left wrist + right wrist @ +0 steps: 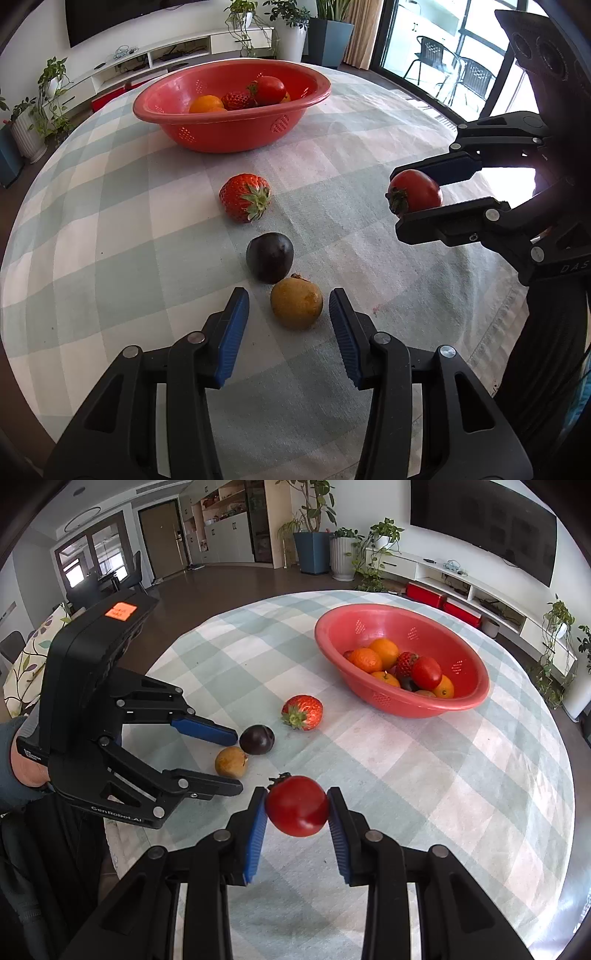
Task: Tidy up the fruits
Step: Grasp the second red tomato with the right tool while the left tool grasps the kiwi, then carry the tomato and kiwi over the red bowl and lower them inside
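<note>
My left gripper is open, its blue pads on either side of a small brown round fruit on the checked tablecloth, with a gap on both sides. In the right wrist view the same gripper straddles the brown fruit. A dark plum touches the brown fruit's far side, and a strawberry lies beyond it. Above the cloth, my right gripper is shut on a red tomato, which also shows at the right of the left wrist view. The red bowl holds oranges, a strawberry and a tomato.
The round table carries a pale green and white checked cloth, with the red bowl at its far side. A hand in a grey sleeve holds the left gripper. Potted plants, a low white TV cabinet and a dark screen stand beyond the table.
</note>
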Tool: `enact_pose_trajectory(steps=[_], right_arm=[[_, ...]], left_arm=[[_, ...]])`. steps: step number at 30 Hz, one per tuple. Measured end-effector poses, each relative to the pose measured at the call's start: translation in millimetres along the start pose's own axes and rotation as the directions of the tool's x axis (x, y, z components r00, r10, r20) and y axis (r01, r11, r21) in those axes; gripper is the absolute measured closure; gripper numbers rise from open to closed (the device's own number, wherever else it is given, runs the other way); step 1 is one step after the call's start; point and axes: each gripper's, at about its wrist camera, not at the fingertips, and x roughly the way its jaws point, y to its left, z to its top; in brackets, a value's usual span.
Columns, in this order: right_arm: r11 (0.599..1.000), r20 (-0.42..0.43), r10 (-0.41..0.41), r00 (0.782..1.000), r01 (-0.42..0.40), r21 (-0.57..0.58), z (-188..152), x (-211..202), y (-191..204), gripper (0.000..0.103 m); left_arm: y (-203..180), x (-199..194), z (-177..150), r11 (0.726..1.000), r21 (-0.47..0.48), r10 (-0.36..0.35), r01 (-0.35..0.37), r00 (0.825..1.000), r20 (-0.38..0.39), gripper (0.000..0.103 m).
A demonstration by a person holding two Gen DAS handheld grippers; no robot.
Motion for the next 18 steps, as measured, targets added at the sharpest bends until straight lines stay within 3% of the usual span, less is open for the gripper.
enact_pose_trajectory(steps=[1,4,18], right_arm=[[1.0,0.001,-0.002,1.0,0.002,0.001,0,0,0,0.068],[1.0,0.005,-0.005,1.0,0.005,0.003,0,0,1,0.068],[1.0,0.027,-0.021,0.999,0.02,0.022,0,-8,1,0.068]], left_arm=[[-1,0,0,1.0,0.001,0.001,-0.001,1.0,0.001,0.06],[-2,-1,-1,1.0,0.01,0.001,-0.001,1.0,0.007,0.077],[5,-14,-10,1.0,-0.012,-0.02,0.02,0.999,0.027,0.077]])
